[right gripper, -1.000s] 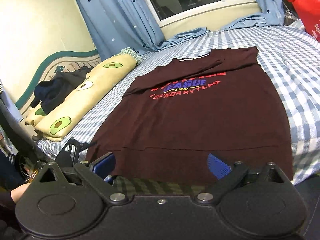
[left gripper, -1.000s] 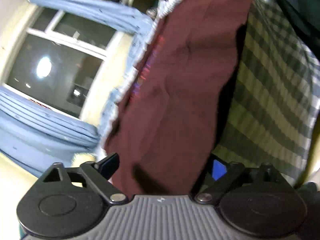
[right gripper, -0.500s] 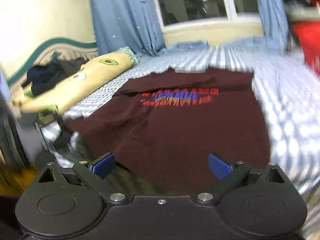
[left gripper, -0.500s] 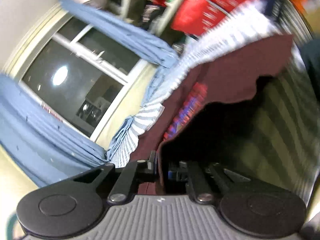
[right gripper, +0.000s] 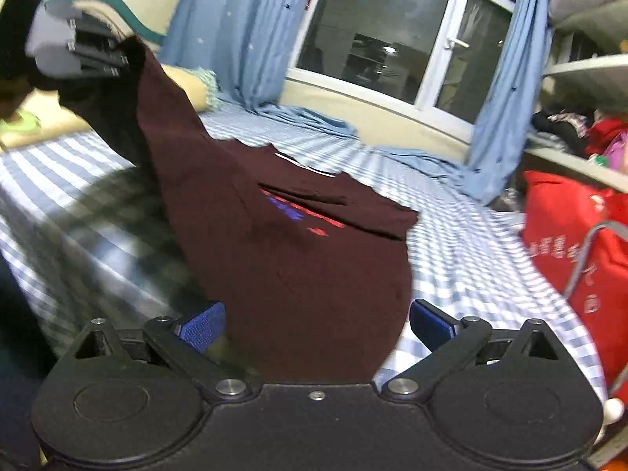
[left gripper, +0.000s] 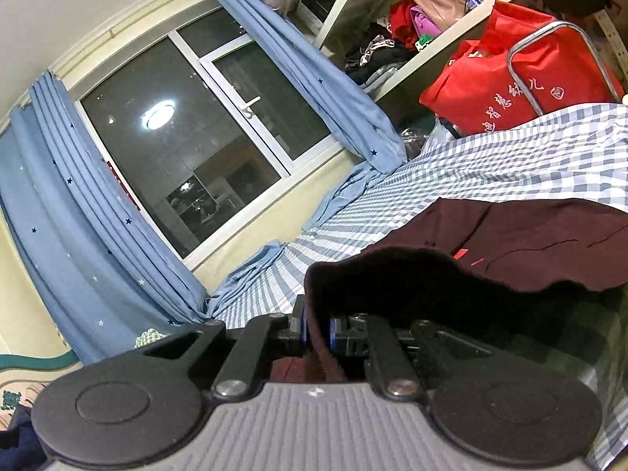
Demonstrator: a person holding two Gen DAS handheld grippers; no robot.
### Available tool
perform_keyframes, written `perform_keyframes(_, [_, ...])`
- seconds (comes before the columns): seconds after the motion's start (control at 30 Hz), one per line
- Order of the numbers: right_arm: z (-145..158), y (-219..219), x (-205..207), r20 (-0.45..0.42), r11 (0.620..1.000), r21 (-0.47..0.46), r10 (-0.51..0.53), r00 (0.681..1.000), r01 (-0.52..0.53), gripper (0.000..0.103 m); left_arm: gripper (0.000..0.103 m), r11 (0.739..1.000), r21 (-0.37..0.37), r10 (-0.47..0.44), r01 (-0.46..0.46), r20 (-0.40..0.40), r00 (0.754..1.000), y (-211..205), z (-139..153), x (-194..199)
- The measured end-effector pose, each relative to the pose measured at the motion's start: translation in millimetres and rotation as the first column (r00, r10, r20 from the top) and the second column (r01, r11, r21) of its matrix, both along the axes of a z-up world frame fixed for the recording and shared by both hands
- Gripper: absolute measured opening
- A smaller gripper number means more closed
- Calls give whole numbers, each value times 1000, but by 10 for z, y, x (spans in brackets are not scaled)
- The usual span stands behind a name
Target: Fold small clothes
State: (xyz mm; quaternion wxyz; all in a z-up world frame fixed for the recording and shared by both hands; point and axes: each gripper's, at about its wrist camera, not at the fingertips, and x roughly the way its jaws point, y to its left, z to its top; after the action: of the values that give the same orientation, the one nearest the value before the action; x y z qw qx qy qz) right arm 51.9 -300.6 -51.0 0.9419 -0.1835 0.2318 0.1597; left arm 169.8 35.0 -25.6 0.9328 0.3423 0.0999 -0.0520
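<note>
A dark maroon T-shirt (right gripper: 298, 259) with red and blue print lies on the blue-and-white checked bed (right gripper: 463, 243). My left gripper (left gripper: 317, 329) is shut on the shirt's hem corner (left gripper: 314, 306) and holds it lifted above the bed; it also shows in the right wrist view (right gripper: 98, 55) at the upper left, with the cloth hanging from it. My right gripper (right gripper: 318, 324) is open, its blue pads either side of the shirt's near hem, holding nothing.
A red bag (right gripper: 569, 243) stands at the bed's right side, also in the left wrist view (left gripper: 522, 82). Blue curtains (left gripper: 117, 243) frame a dark window (right gripper: 376, 31). A yellow avocado-print pillow (right gripper: 23, 129) lies at the left. Shelves with clutter (left gripper: 408, 23) are at the right.
My left gripper has shut on the shirt's corner and lifted it up and away from the bed. My right gripper has stayed open at the near hem, swinging to the right.
</note>
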Motion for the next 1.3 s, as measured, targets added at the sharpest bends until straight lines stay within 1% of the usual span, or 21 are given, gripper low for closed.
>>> perform_keyframes(0.07, [-57, 51, 13, 10, 999, -35, 4, 1000, -3, 99, 10, 1000, -3, -1, 1, 0, 1000, -4, 21, -64])
perform_keyframes(0.13, [-97, 175, 8, 31, 997, -64, 50, 998, -48, 99, 10, 1000, -4, -3, 3, -5, 1000, -26, 65, -20])
perform_keyframes(0.33, [-327, 787, 23, 141, 966, -215, 173, 975, -141, 95, 10, 999, -33, 3, -4, -15, 1000, -23, 164, 116])
perform_keyframes(0.4, [-510, 974, 92, 197, 940, -321, 186, 963, -116, 89, 10, 999, -45, 7, -8, -22, 1000, 0, 188, 132])
perform_keyframes(0.47, [-682, 1022, 162, 240, 908, -417, 143, 960, -31, 77, 10, 999, -45, 9, -10, -23, 1000, 27, 206, 129])
perform_keyframes(0.5, [-721, 975, 197, 237, 904, -428, 111, 965, 2, 74, 10, 999, -46, 10, -11, -23, 1000, 44, 210, 120])
perform_keyframes(0.53, [-720, 873, 226, 214, 915, -403, 70, 974, 23, 69, 10, 999, -50, 9, -10, -25, 1000, 63, 204, 111])
perform_keyframes(0.6, [-688, 666, 250, 162, 939, -343, 16, 987, 41, 62, 10, 998, -58, 7, -9, -33, 999, 65, 200, 109])
perform_keyframes(0.63, [-686, 575, 252, 147, 940, -338, -1, 989, 51, 53, 10, 998, -58, 5, -7, -33, 999, 68, 187, 90])
perform_keyframes(0.67, [-698, 509, 244, 140, 932, -357, -5, 990, 56, 39, 10, 998, -58, 1, -3, -34, 999, 69, 169, 65])
perform_keyframes(0.7, [-712, 474, 235, 140, 925, -376, -4, 990, 56, 30, 10, 998, -58, -2, 0, -38, 999, 70, 147, 36])
perform_keyframes(0.73, [-719, 436, 231, 136, 920, -388, -3, 991, 56, 12, 10, 998, -62, -5, 2, -47, 999, 76, 118, -1])
perform_keyframes(0.77, [-702, 388, 230, 125, 926, -375, -3, 992, 50, 3, 10, 998, -66, -4, 1, -55, 998, 81, 102, -33])
perform_keyframes(0.83, [-602, 270, 248, 120, 953, -297, -26, 992, 61, 3, 9, 998, -66, -11, 5, -96, 995, 97, 33, -146])
perform_keyframes(0.87, [-520, 196, 260, 115, 964, -258, -40, 993, 69, 3, 9, 997, -69, -27, 18, -133, 991, 115, -20, -231])
perform_keyframes(0.93, [-303, 19, 313, 74, 982, -170, -68, 995, 80, 3, 9, 994, -107, -41, 20, -199, 979, 177, -109, -357])
perform_keyframes(1.0, [-69, -212, 442, -24, 997, -25, -73, 997, 72, 3, 7, 987, -160, -35, -5, -244, 969, 247, -187, -413])
perform_keyframes(1.07, [95, -375, 590, -121, 996, 70, -44, 992, 53, 3, 7, 974, -222, -23, -37, -264, 964, 321, -269, -421])
perform_keyframes(1.13, [214, -395, 662, -146, 997, 70, -10, 989, 21, 3, 7, 958, -278, -9, -71, -276, 961, 395, -331, -410])
perform_keyframes(1.2, [292, -390, 739, -172, 996, 95, 18, 985, -1, 3, 7, 933, -345, 1, -103, -283, 959, 483, -347, -403])
perform_keyframes(1.3, [373, -403, 847, -203, 993, 118, 34, 979, -10, 3, 7, 915, -387, 4, -117, -280, 960, 573, -301, -404])
